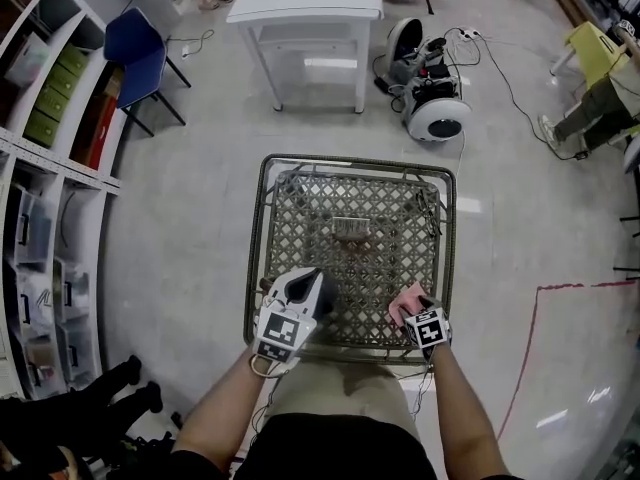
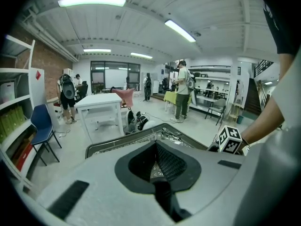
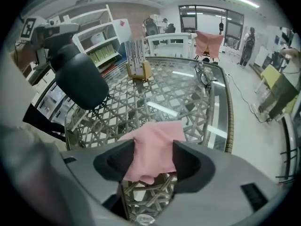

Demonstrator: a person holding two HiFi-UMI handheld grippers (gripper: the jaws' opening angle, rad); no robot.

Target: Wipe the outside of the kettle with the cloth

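Cloth (image 3: pixel 157 133) between widely parted jaws of right tool (image 3: pixel 154 150)

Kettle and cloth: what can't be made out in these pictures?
- Kettle: head view, mostly hidden under the left gripper; left gripper view, below the gripper's body.
- Cloth: right gripper view, side edges behind the fingers of the right gripper.
- Striped thing: head view, too small to name.

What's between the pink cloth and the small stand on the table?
Nothing: only bare tabletop between cloth and stand, seen in the right gripper view.
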